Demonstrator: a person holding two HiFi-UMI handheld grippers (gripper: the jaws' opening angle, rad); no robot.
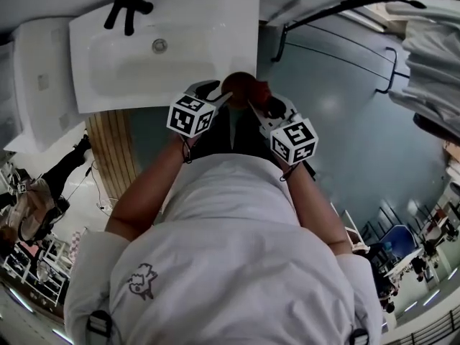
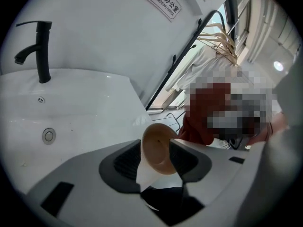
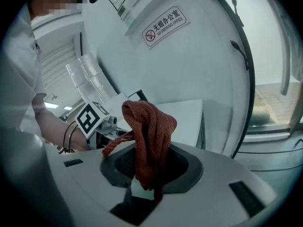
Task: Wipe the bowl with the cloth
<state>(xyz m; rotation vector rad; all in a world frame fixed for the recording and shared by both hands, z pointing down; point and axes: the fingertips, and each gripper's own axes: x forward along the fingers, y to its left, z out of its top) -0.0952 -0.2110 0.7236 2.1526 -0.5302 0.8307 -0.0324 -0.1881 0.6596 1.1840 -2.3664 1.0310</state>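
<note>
Left hand-held gripper (image 1: 215,92) is clamped on the one bowl (image 2: 158,148), its two dark ribbed pads pressing either side of the rim. The bowl is small and round, smooth and tan inside, and tipped on its side so the hollow faces back along the jaws. Its outer wall is mostly hidden by the pads, and I cannot make out the pale patch below it.

My right hand-held gripper (image 3: 149,160) is closed on the one cloth (image 3: 149,131), a rust-red piece with a coarse knitted weave. It is bunched into a lump above the jaws, with a tail hanging down between them.

From the head view, both tools meet just off the near right corner of the white sink (image 1: 93,49), each carrying one marker cube (image 1: 192,115) (image 1: 295,140). The bowl there is a brown disc partly covered by the jaw tips, and only a scrap of red cloth shows beside it, on its right.

The sink is a smooth rectangle with rounded corners, with one black faucet (image 1: 126,9) at its far edge and one round metal drain (image 1: 159,46). One no-smoking sign (image 3: 164,25) hangs on the curved white wall behind. My shirt fills the near half of the head view.
</note>
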